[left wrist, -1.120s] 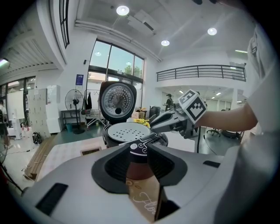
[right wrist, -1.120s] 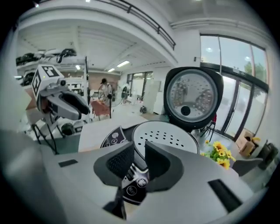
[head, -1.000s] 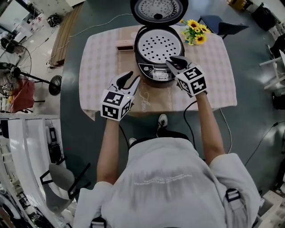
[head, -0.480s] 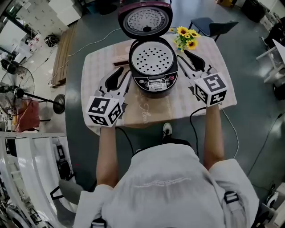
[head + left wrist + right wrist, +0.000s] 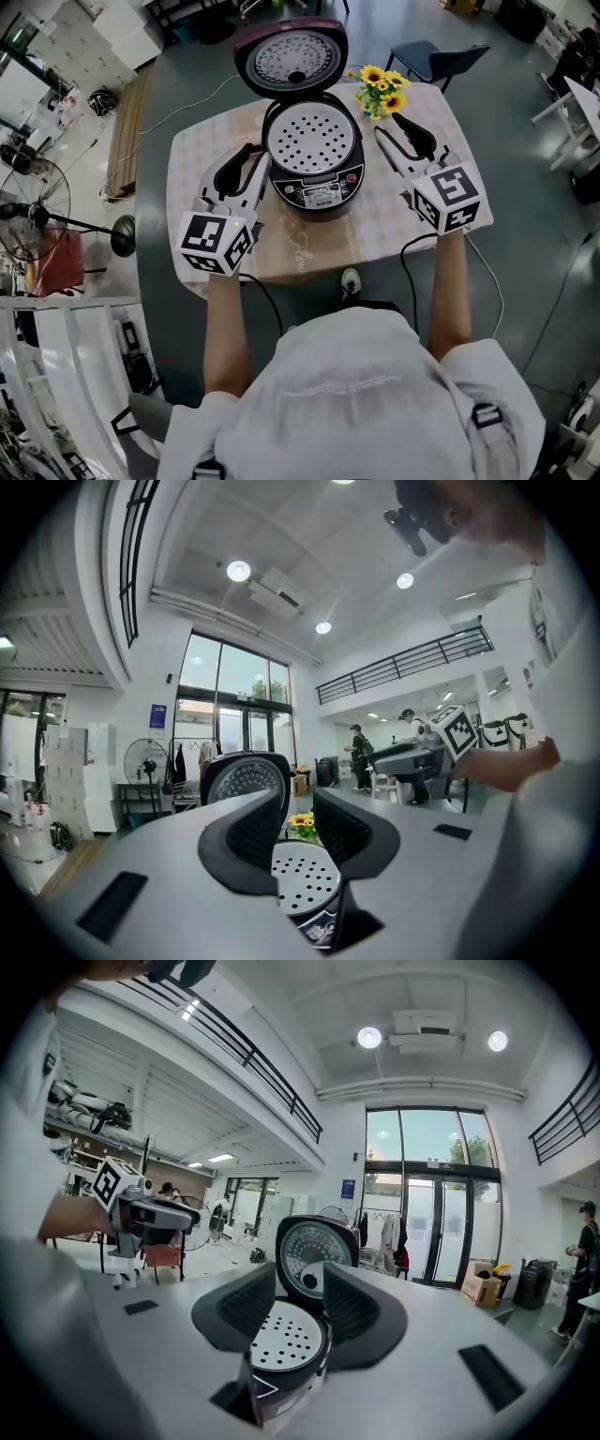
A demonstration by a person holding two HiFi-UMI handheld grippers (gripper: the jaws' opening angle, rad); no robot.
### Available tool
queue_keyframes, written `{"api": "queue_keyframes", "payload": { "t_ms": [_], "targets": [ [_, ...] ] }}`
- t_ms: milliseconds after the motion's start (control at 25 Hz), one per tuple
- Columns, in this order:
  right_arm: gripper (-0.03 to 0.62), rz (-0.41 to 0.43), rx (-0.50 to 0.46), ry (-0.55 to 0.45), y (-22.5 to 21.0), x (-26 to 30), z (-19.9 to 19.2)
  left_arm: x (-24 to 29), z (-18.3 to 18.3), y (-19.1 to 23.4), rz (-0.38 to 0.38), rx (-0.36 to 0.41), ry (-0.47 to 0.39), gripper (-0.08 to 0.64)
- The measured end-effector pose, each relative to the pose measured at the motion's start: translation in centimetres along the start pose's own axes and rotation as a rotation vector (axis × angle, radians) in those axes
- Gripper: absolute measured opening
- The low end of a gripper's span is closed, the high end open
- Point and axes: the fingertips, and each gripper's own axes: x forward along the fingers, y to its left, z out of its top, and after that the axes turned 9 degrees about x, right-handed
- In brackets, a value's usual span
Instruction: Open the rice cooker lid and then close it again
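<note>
The dark rice cooker (image 5: pixel 314 164) stands mid-table with its lid (image 5: pixel 291 54) swung up and back, baring the perforated inner plate (image 5: pixel 312 141). My left gripper (image 5: pixel 255 157) hovers just left of the cooker, open, nothing between its fingers. My right gripper (image 5: pixel 387 125) hovers to the cooker's right, beside the flowers; its jaws have just been opening and hold nothing. In the left gripper view the jaws (image 5: pixel 298 808) frame the plate (image 5: pixel 305 878) and lid (image 5: pixel 246 778). Through the right gripper (image 5: pixel 300 1297) I see the cooker (image 5: pixel 281 1344) and lid (image 5: pixel 314 1246).
A checked cloth covers the table (image 5: pixel 412 225). Yellow flowers (image 5: pixel 378 89) stand at the back right next to the cooker, close to my right gripper. A small pink box (image 5: pixel 251 128) lies left of the cooker. A chair (image 5: pixel 436 54) stands behind the table.
Both grippers lifted off the cooker's front and spread to its two sides. The right jaws stand wider than before. The lid stays up.
</note>
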Motion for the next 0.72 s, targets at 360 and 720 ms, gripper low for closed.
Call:
{"api": "queue_keyframes", "payload": {
  "t_ms": [360,720],
  "targets": [
    [0.179,0.049,-0.009,0.01,-2.8,1.7,0.6,4.4,0.7,0.1,-0.025,0.091,0.071,0.13],
    [0.179,0.078,0.011,0.028,-6.1,2.7,0.8,8.0,2.3,2.1,0.002,0.225,0.156,0.143]
  ]
}}
